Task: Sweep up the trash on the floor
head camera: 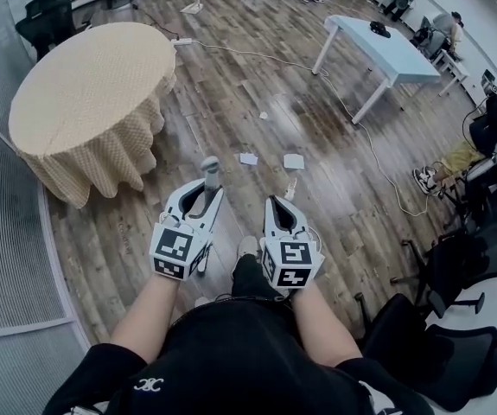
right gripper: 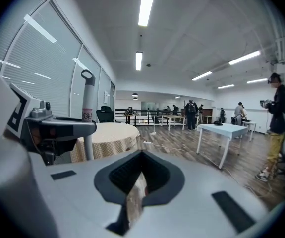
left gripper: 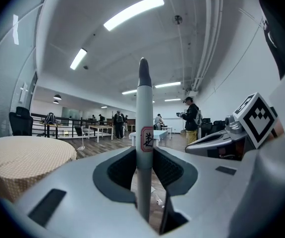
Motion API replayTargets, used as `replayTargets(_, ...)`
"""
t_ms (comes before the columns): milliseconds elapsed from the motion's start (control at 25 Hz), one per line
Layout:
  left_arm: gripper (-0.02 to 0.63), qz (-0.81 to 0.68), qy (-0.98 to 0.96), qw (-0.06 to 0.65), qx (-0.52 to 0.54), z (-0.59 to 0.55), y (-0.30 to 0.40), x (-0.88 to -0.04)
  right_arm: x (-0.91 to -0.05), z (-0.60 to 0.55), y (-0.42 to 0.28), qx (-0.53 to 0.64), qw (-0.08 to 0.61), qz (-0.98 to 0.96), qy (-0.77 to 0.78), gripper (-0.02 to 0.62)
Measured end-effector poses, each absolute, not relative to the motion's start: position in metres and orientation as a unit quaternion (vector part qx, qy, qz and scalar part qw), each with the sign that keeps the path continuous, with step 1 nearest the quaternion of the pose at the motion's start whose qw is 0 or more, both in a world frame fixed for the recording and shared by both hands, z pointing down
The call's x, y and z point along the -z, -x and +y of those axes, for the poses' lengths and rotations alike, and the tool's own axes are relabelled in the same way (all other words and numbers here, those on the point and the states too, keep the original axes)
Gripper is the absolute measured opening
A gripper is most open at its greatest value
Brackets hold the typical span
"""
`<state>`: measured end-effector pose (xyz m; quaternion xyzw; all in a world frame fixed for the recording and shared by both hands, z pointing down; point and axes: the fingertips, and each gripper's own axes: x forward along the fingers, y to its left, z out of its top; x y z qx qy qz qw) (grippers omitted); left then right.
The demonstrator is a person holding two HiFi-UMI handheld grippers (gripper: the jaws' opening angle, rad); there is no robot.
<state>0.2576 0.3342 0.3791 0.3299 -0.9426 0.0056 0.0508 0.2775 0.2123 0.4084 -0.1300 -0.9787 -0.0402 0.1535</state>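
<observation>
A round table (head camera: 88, 93) is standing at the upper left of the head view, with a chair (head camera: 45, 20) behind it in the corner. A long table (head camera: 378, 46) is sitting at the upper right. A cable (head camera: 231, 50) is running along the floor from the round table toward the long one. 2 paper scraps (head camera: 248, 158) are lying side by side at the centre, and a 3rd scrap (head camera: 264, 116) is lying farther up. Below them, the left gripper (head camera: 209, 195) and right gripper (head camera: 283, 202) are sitting side by side, with a handle (head camera: 210, 173) standing between the left one's jaws. Office chairs (head camera: 455, 335) are crowding the lower right.
</observation>
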Motion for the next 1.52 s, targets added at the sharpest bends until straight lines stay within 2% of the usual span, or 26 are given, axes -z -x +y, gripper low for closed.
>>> replayTargets(400,0.101,-0.953,-0.286,0.093,-0.037,0.332,-0.157,-0.4,-0.435,0.203,-0.148,0.006,0.167,-0.969,0.182,0.012)
replayTargets(720,0.1,-0.958,-0.263,0.088,-0.076,0.288,-0.062,-0.395,-0.438,0.148,-0.048,-0.007,0.167,-0.967,0.191,0.012)
replayTargets(1240,0.101,-0.933,-0.336,0.062,-0.117,0.208,0.087,-0.384,-0.448,0.06,0.037,-0.031,0.191,-0.974,0.117,0.012)
replayTargets(1520,0.101,-0.895,-0.419,0.073,-0.133,0.18,0.165,-0.424,-0.478,0.031,0.083,-0.023,0.223,-0.974,0.036,0.012)
